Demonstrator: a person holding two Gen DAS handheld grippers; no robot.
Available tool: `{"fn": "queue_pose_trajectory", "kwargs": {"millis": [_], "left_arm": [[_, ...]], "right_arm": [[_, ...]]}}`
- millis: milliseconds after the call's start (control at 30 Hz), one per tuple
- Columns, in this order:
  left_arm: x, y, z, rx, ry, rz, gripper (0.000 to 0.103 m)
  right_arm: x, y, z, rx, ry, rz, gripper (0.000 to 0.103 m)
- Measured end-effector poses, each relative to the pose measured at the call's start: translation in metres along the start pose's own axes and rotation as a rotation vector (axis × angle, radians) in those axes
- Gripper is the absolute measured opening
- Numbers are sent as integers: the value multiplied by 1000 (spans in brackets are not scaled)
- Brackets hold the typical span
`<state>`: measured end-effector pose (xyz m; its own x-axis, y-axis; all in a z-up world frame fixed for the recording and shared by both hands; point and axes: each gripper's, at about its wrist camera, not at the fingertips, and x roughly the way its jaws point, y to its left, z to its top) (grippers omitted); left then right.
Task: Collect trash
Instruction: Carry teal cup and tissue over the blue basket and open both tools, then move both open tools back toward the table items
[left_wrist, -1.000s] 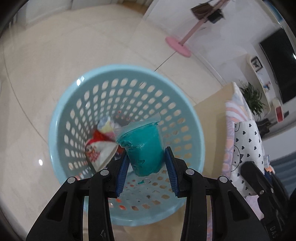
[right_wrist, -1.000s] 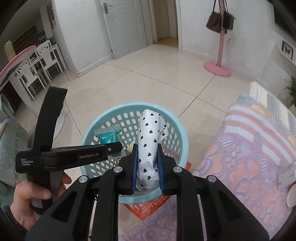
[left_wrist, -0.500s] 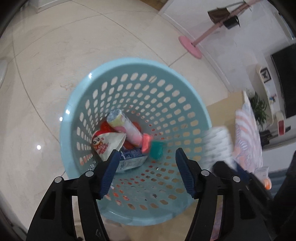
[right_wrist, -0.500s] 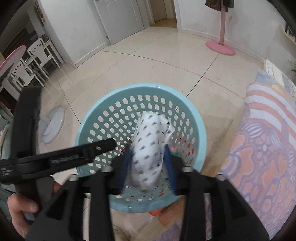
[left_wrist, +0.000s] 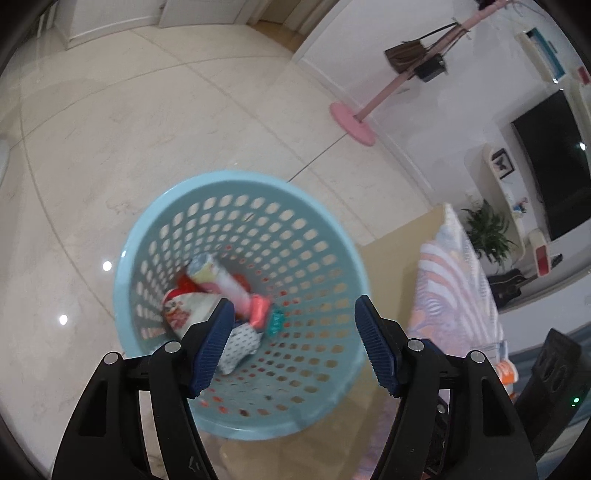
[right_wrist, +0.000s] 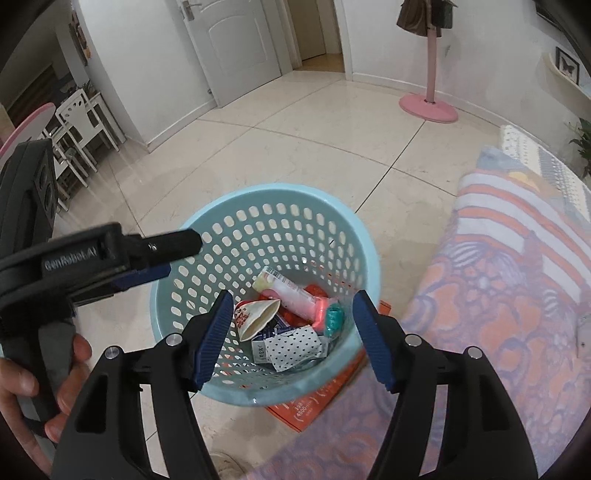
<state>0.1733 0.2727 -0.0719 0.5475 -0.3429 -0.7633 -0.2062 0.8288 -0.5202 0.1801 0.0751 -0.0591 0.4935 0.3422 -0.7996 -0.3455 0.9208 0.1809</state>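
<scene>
A light blue perforated basket (left_wrist: 325, 221) (right_wrist: 266, 199) stands on the tiled floor. Inside lie a white wrapper with black hearts (right_wrist: 293, 347) (left_wrist: 240, 345), a teal cup (right_wrist: 334, 319) (left_wrist: 276, 322), a pink and yellow tube (right_wrist: 291, 291) (left_wrist: 225, 280) and a red and white snack packet (right_wrist: 255, 317) (left_wrist: 184, 308). My left gripper (left_wrist: 293, 347) is open and empty above the basket; it also shows in the right wrist view (right_wrist: 147, 258). My right gripper (right_wrist: 291, 339) is open and empty above the basket.
An orange flyer (right_wrist: 317, 410) lies on the floor under the basket's near edge. A patterned blanket (right_wrist: 498, 295) (left_wrist: 458, 288) is to the right. A pink coat stand (right_wrist: 428, 107) (left_wrist: 354, 122) is beyond. White chairs (right_wrist: 81, 125) stand at the far left.
The left gripper opened and dropped the teal cup into the basket. The right gripper opened and dropped the heart-print wrapper in. Both grippers are now empty and a little higher.
</scene>
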Motion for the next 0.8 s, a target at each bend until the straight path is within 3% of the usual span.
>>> {"fn": "queue_pose_trajectory", "kwargs": {"millis": [333,600,800], "left_arm": [[-22,-78,-19,200,-107,-49,66],[-13,-136,-46,356,-101,-139,66],[-6,-168,-71,479,-67,-196,66]], "right_arm": [[-74,-53,-10,55,-81,-74,63],[-132,-110,-32,127,-134,-150,63],[-196,-165,-61,228,-229,-245,64]]}}
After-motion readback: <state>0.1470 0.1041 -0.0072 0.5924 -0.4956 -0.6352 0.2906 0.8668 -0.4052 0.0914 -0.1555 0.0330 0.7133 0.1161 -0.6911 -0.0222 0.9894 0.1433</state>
